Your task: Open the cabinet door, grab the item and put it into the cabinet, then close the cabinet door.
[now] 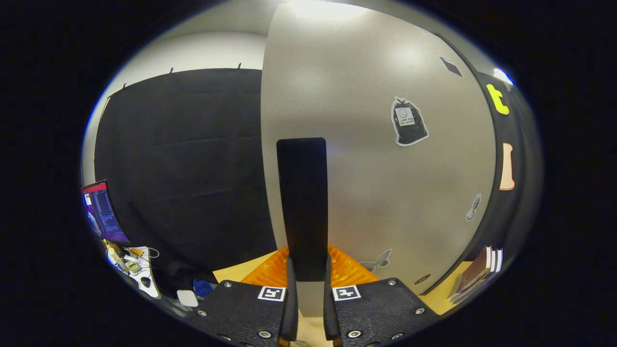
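A pale grey cabinet door (376, 183) stands straight ahead and very close, with its left edge against the dark booth wall. A tall black handle bar (302, 193) runs upright on the door near that edge. My gripper (309, 264) is shut on the lower end of the handle, with one finger pressing each side of the bar. Several stickers sit on the door face, among them a black bag-shaped one (409, 121). I cannot see the cabinet's inside.
A small stack of books (477, 272) lies low on the right, past the door's right edge. A wooden tabletop (231, 272) shows below the door. At the far left stand a lit monitor (101, 212) and a cluttered white desk (137, 270).
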